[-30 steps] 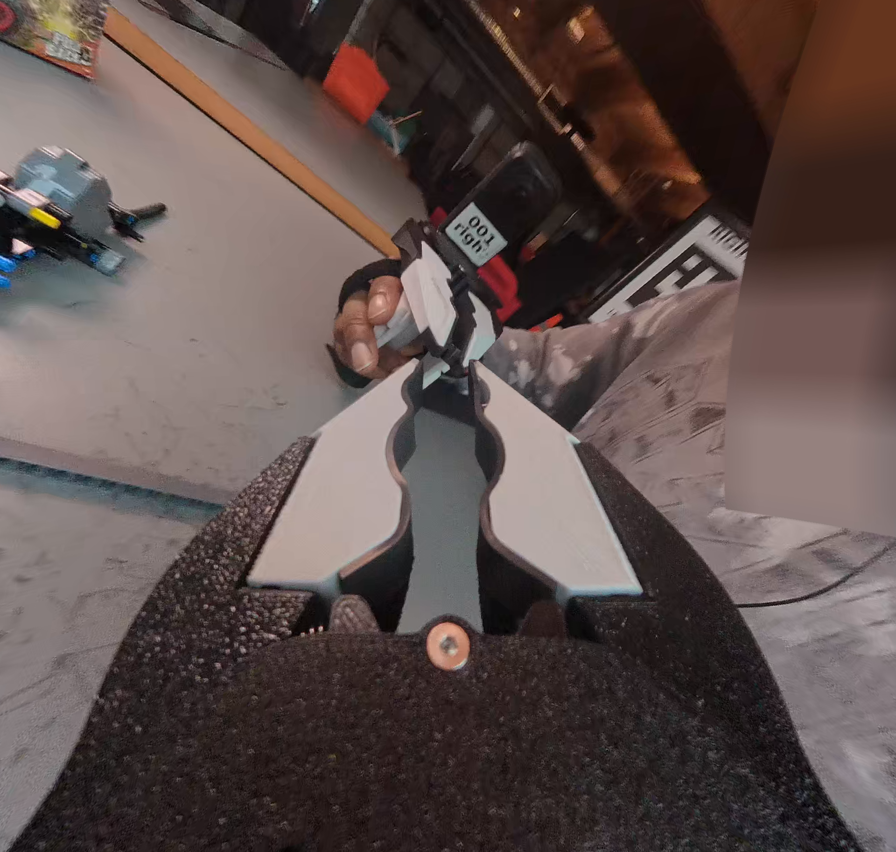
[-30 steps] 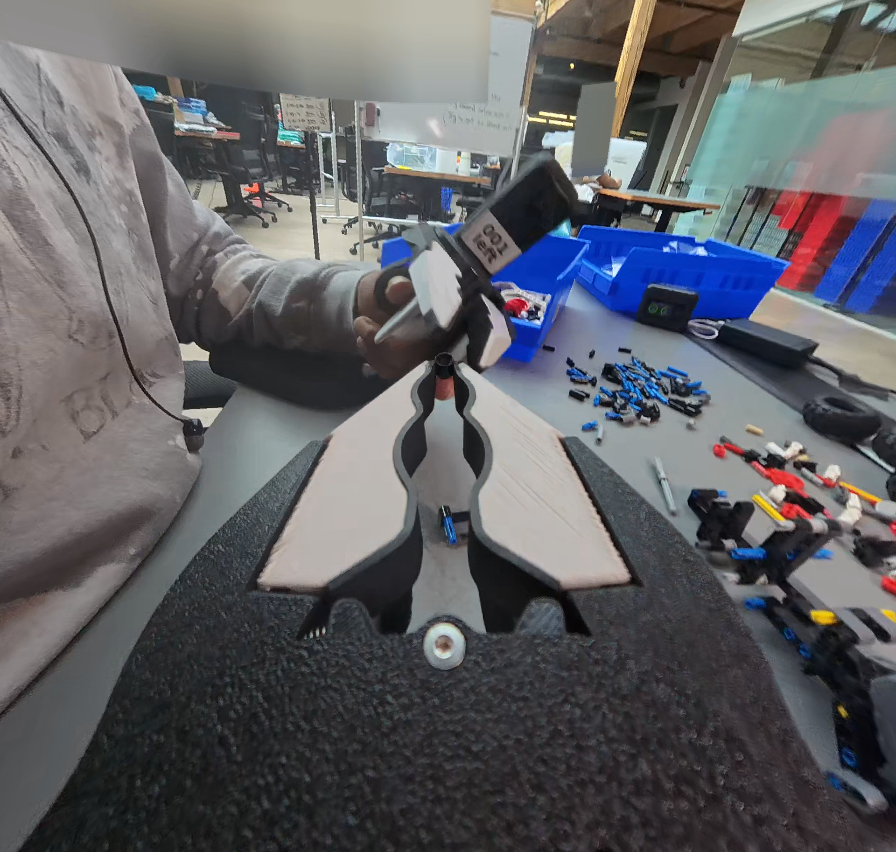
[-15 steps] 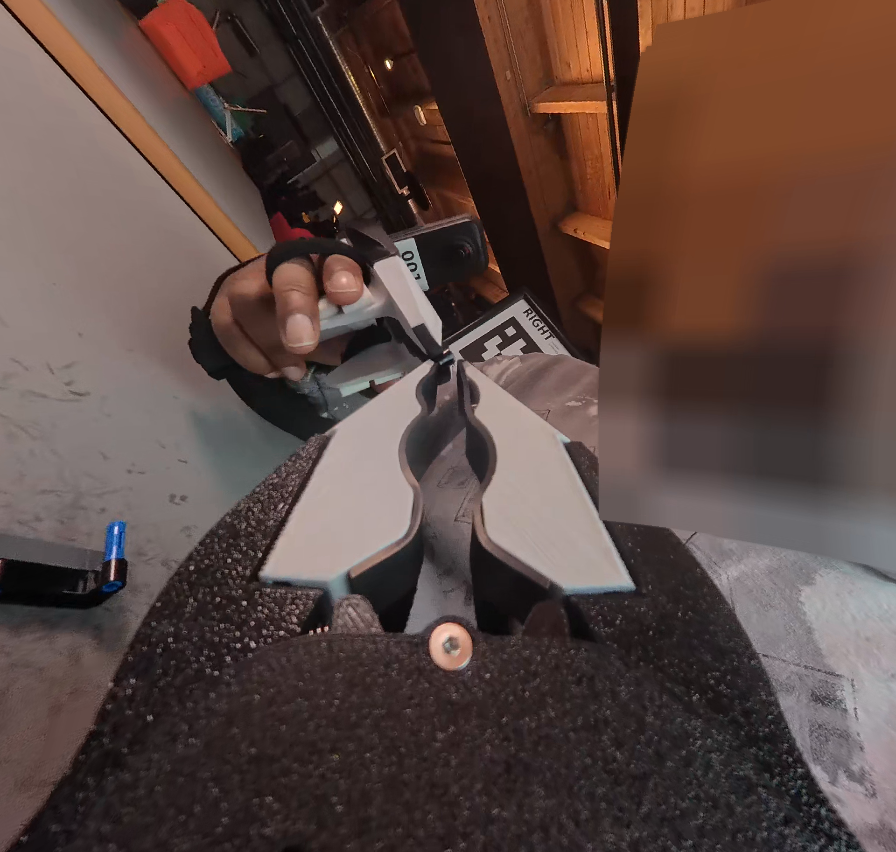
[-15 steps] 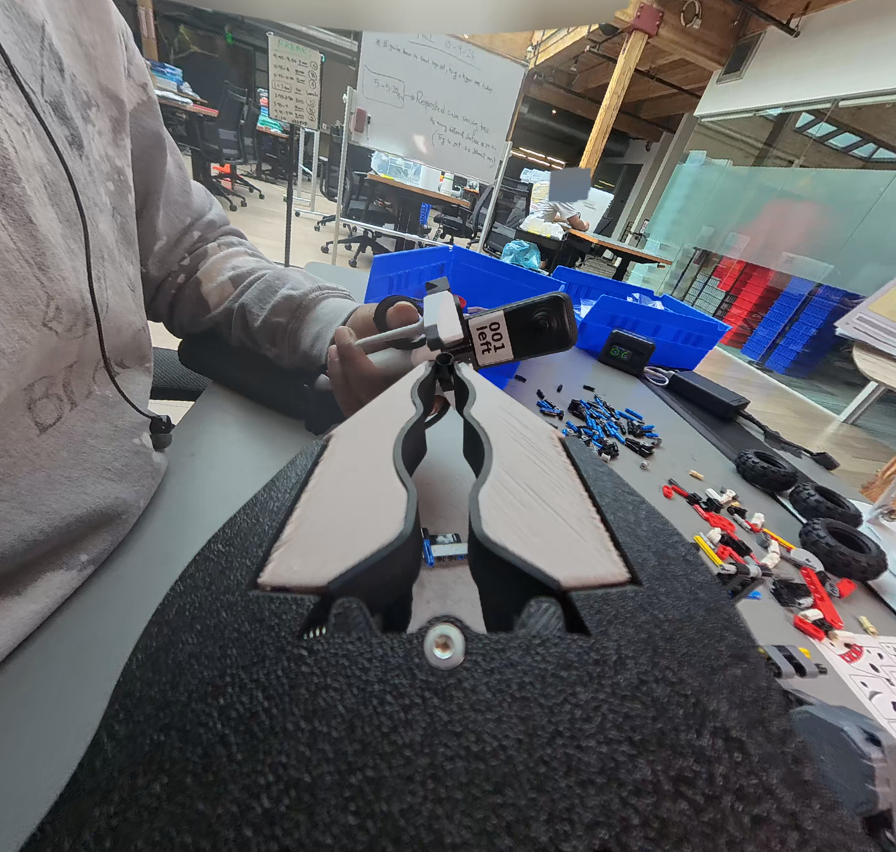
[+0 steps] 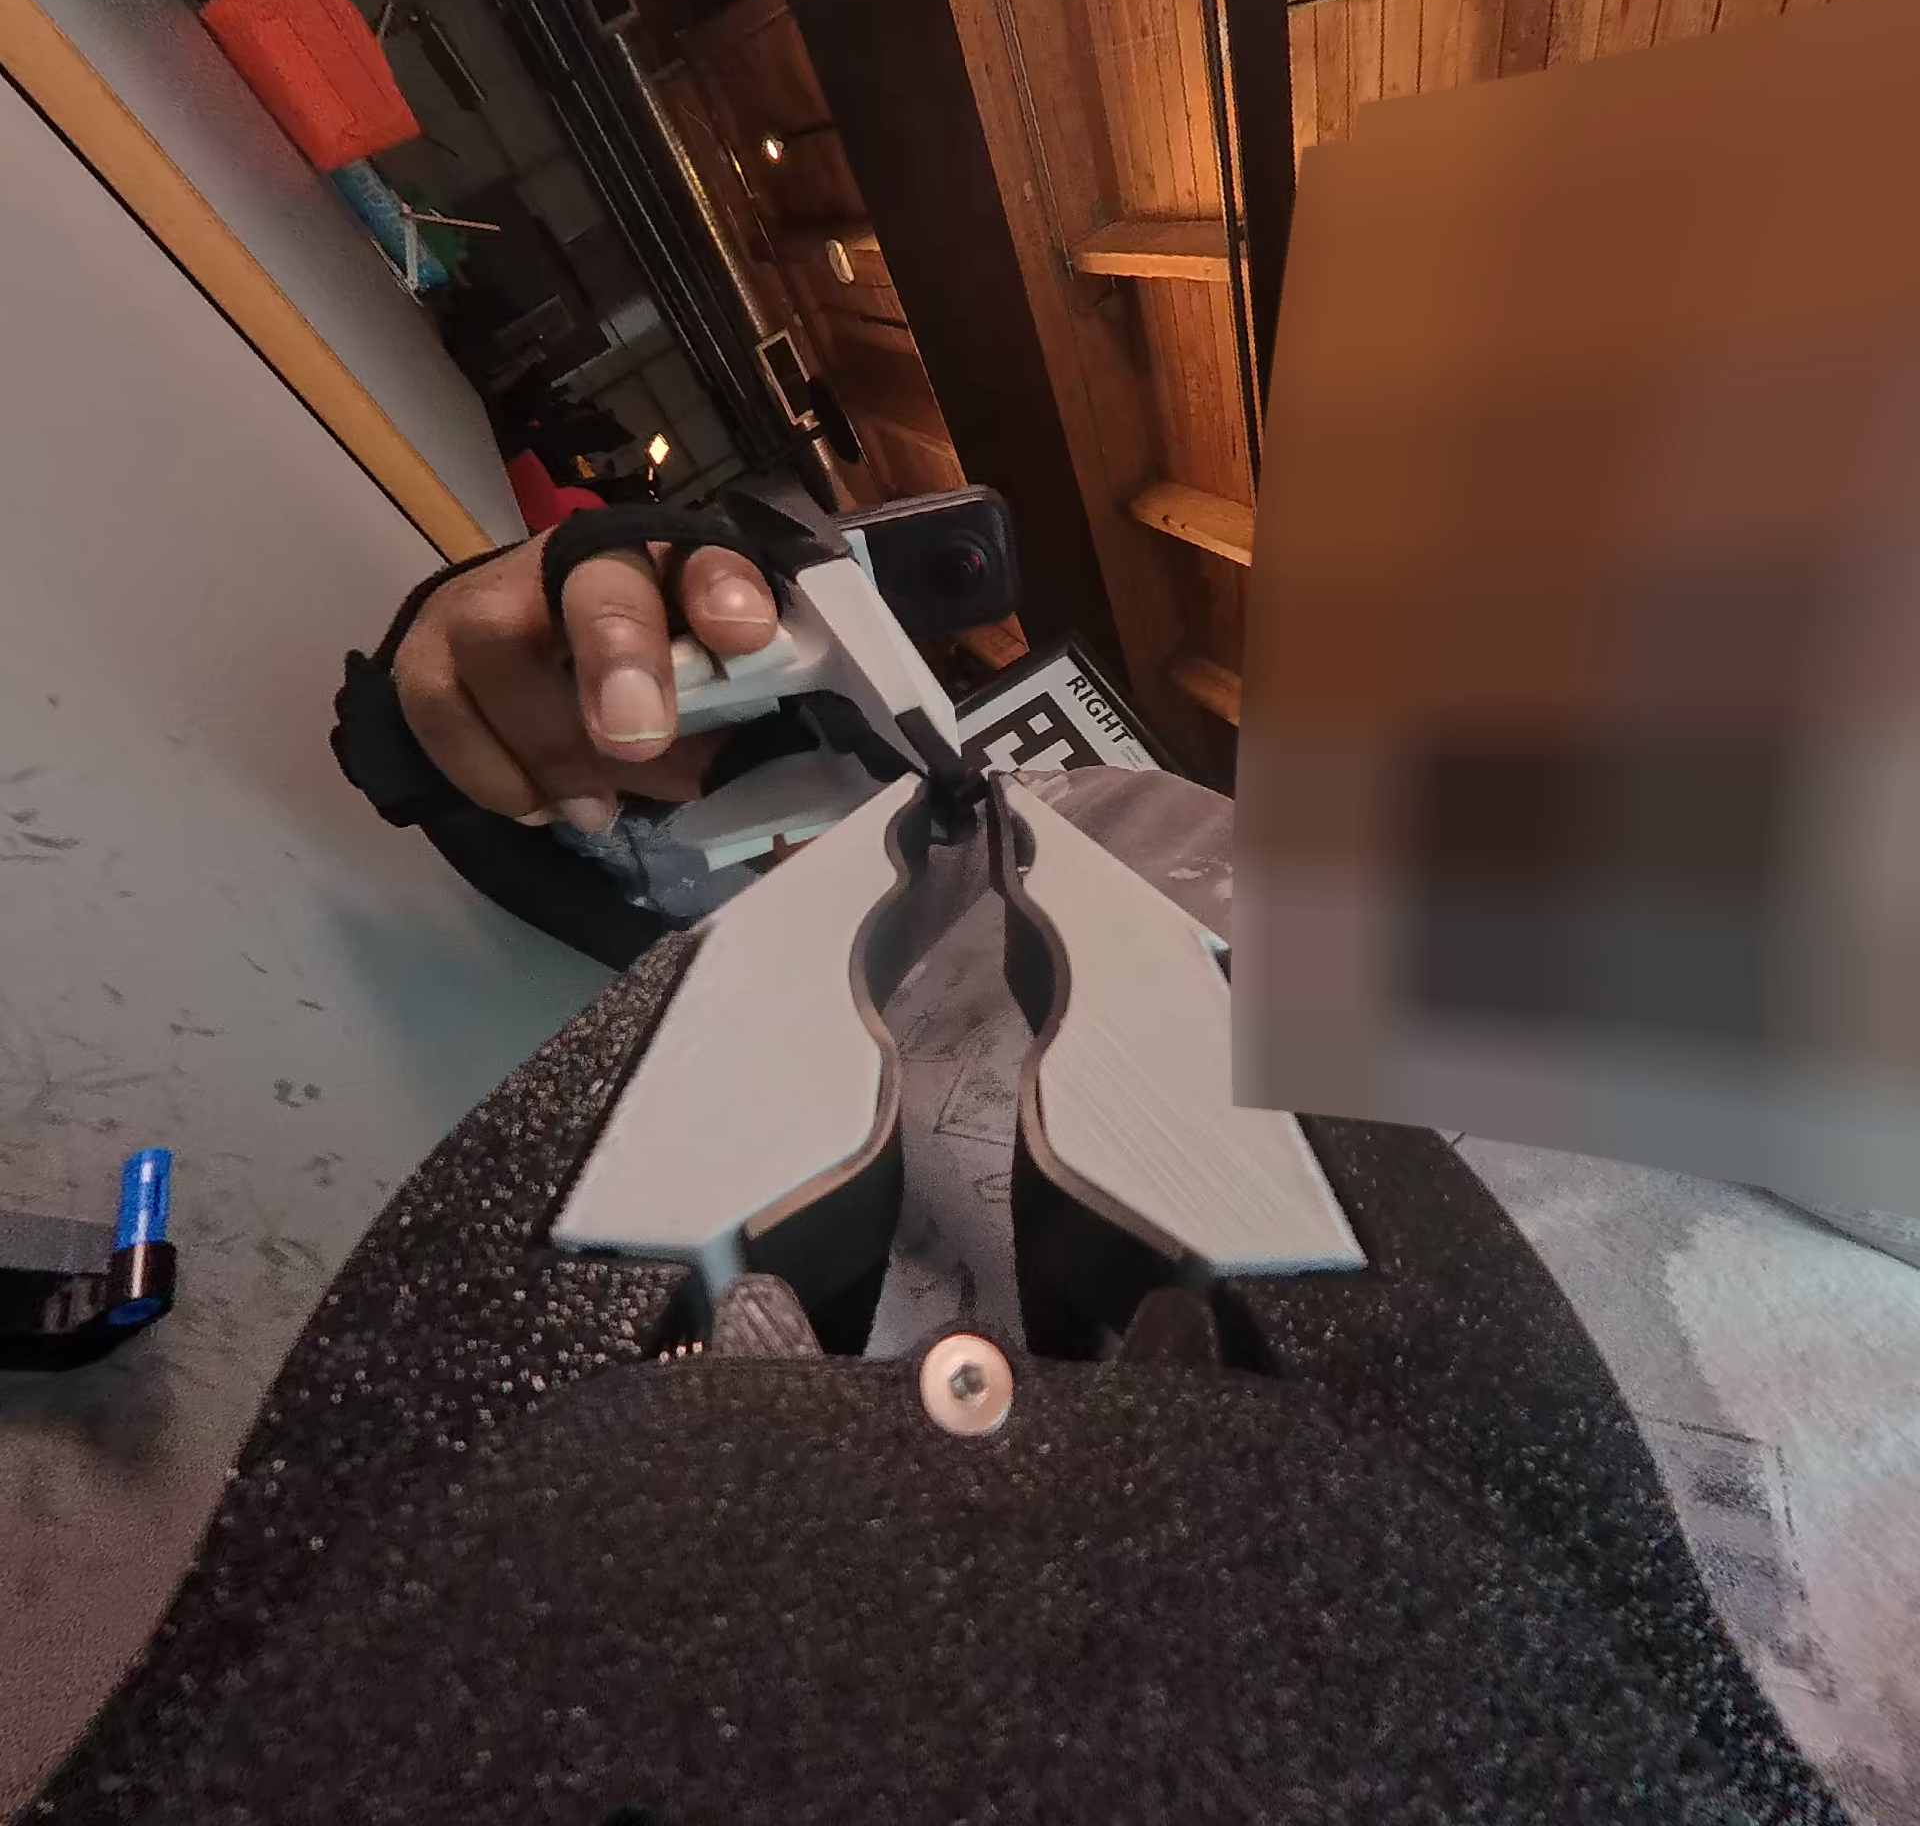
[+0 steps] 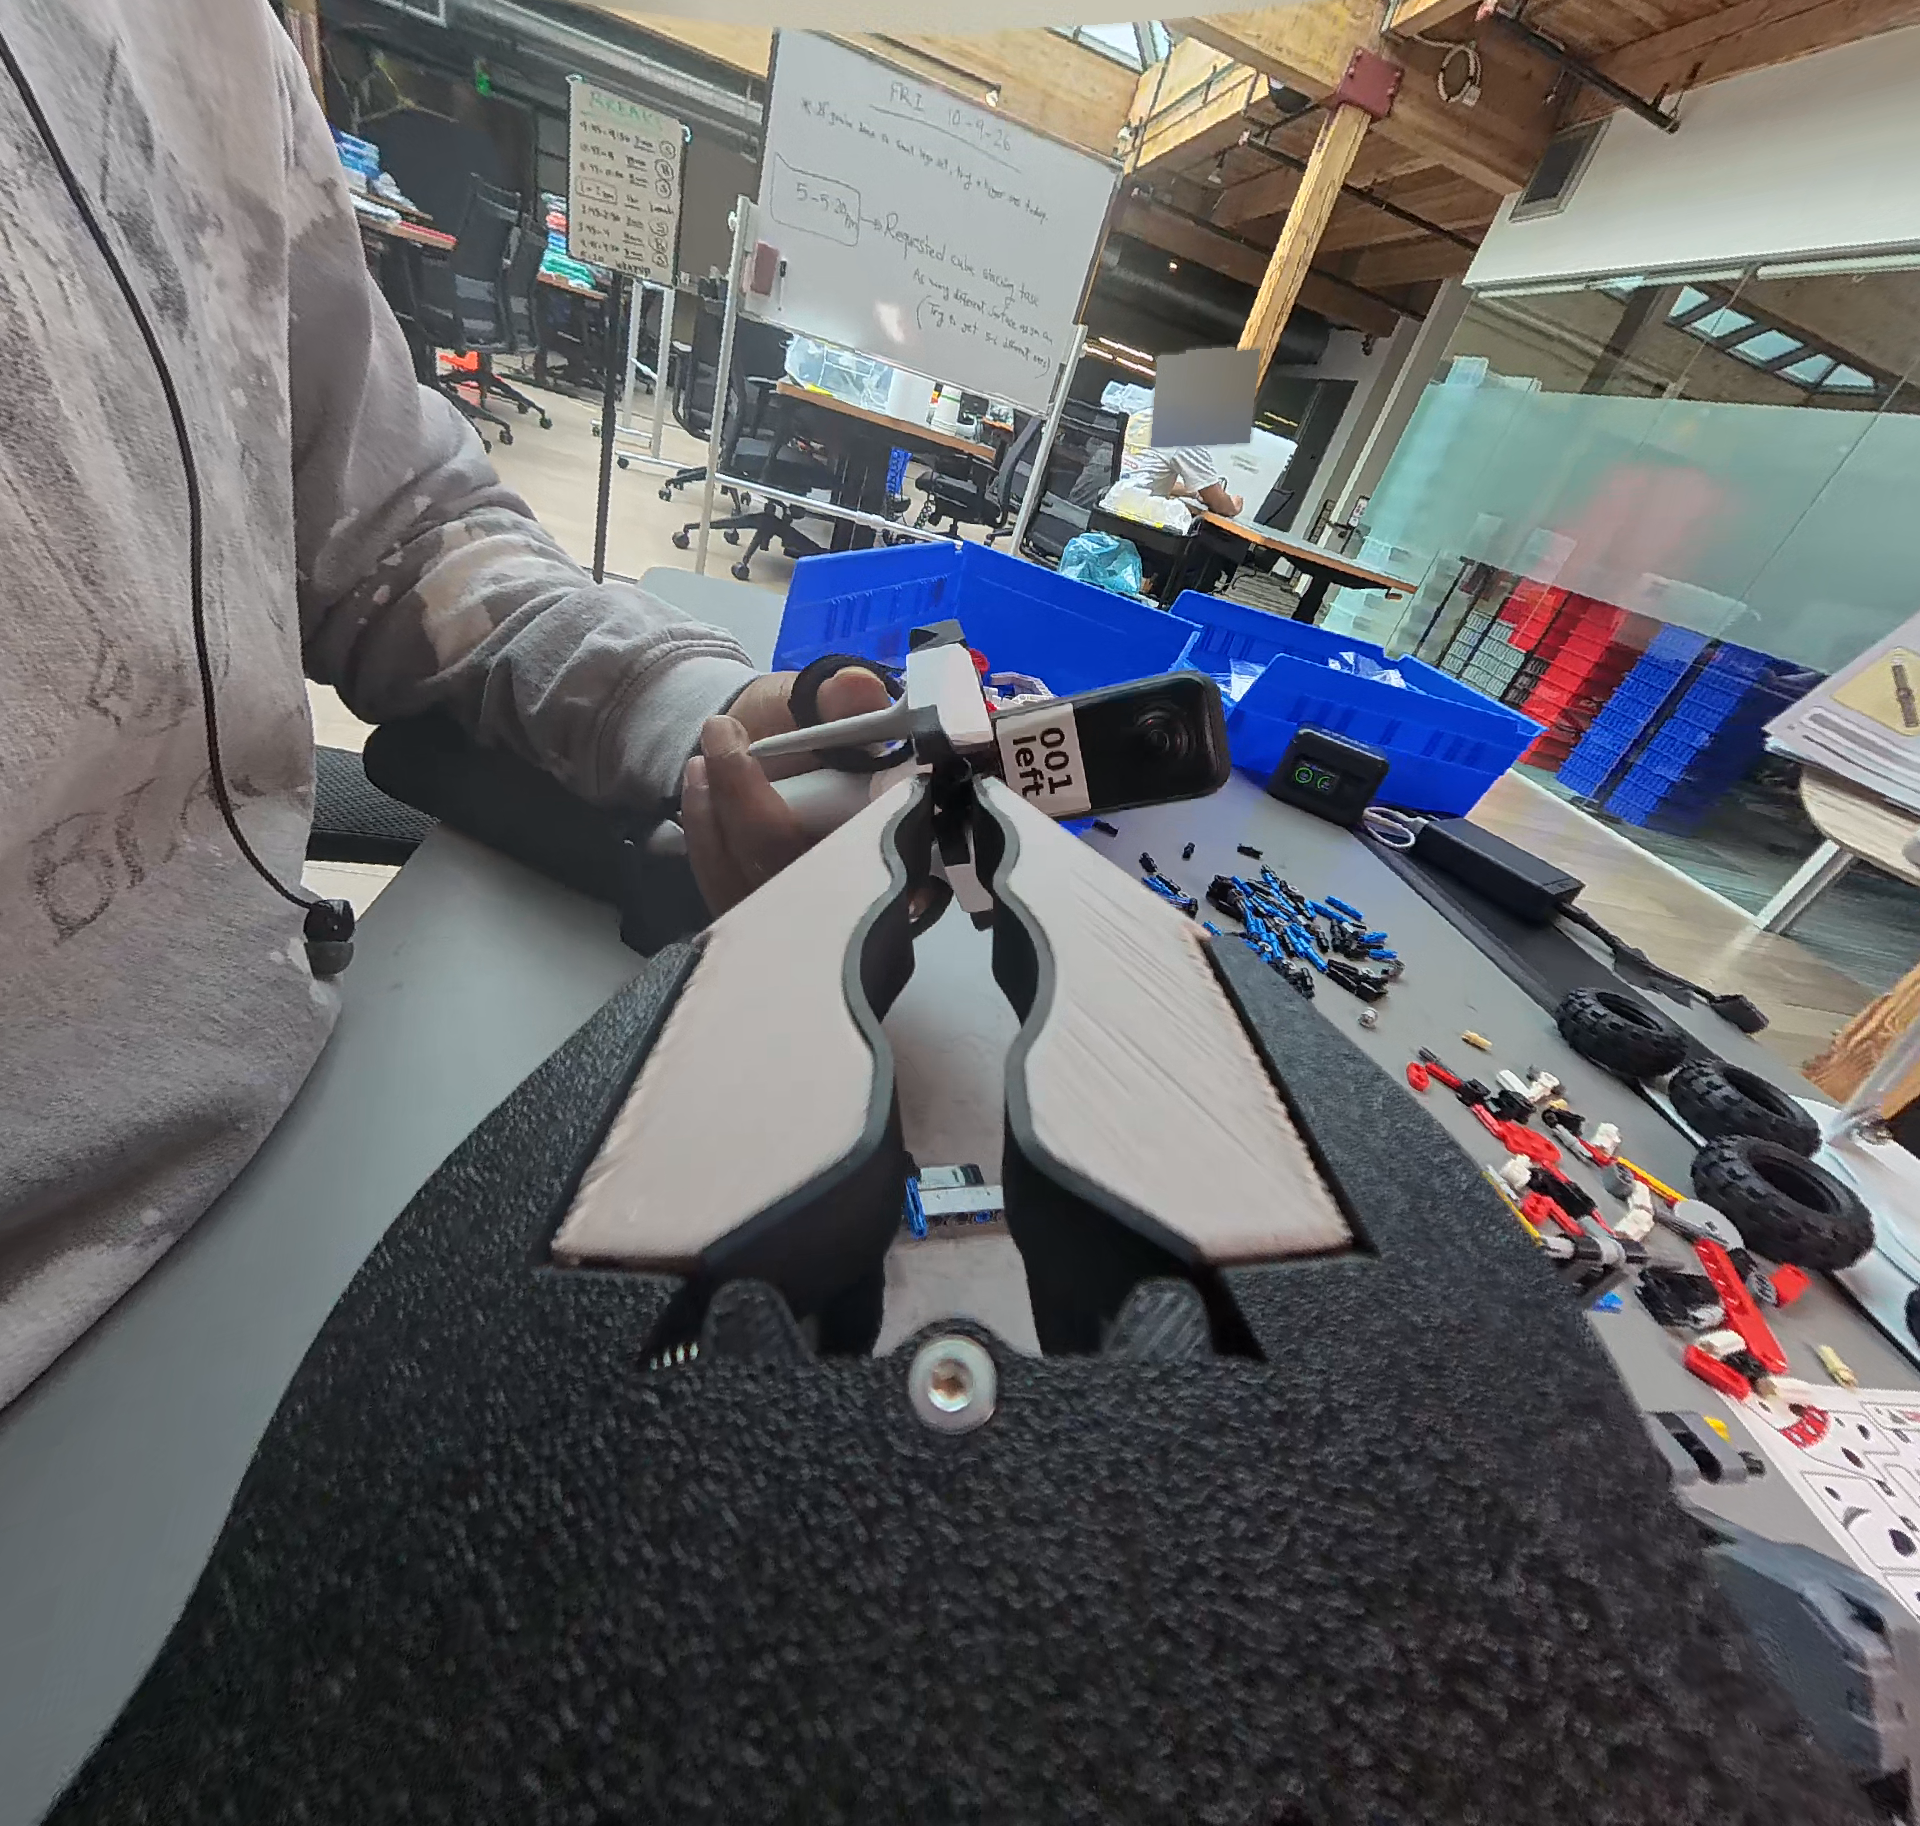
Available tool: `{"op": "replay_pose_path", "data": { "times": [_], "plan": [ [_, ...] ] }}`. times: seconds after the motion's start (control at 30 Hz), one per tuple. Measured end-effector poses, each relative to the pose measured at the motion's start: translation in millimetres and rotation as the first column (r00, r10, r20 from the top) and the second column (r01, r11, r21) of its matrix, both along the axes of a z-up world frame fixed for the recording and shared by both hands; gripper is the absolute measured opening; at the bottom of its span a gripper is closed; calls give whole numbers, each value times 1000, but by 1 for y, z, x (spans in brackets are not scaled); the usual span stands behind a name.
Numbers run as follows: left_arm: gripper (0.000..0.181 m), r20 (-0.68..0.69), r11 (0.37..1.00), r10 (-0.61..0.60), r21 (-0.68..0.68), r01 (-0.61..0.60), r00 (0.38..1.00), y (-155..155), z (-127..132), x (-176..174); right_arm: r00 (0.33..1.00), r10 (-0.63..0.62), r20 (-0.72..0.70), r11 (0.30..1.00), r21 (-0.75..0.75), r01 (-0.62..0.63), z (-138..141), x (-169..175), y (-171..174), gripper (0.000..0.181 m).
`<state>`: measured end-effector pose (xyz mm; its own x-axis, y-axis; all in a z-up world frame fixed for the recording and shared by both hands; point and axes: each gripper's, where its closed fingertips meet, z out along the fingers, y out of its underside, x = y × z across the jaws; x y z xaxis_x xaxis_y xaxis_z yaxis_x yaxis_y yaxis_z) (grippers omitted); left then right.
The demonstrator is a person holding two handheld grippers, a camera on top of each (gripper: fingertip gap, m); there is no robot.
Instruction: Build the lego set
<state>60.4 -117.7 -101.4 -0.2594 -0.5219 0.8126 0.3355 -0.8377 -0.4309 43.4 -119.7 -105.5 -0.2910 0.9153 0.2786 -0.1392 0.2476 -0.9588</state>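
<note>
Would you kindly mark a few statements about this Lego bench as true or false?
1. Tyres lie loose on the table. True.
2. The bins are red. False: they are blue.
3. The left gripper and right gripper are far apart. False: their tips meet at a small dark piece.
4. Blue and black pins lie heaped on the table. True.
</note>
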Motion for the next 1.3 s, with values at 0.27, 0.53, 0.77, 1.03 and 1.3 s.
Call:
{"op": "replay_pose_path", "data": {
  "times": [0.27,0.53,0.77,1.03,1.3],
  "plan": [
    [12,-311,984,163,122,-130,936,12,-28,-3,991,-114,77,971,220,95,-26,-3,12,7],
    [11,-412,982,184,111,-152,892,13,-43,-5,981,-166,102,928,353,120,-38,-4,14,12],
    [12,-409,993,114,36,-109,905,8,-50,-1,979,-133,156,929,365,68,-47,-1,9,7],
    [13,-241,997,79,15,-78,967,5,-27,-7,995,-47,85,991,129,36,-22,2,4,7],
    [8,-266,996,85,10,-86,960,6,-30,-6,992,-62,113,989,139,46,-29,-1,5,7]
  ]
}}
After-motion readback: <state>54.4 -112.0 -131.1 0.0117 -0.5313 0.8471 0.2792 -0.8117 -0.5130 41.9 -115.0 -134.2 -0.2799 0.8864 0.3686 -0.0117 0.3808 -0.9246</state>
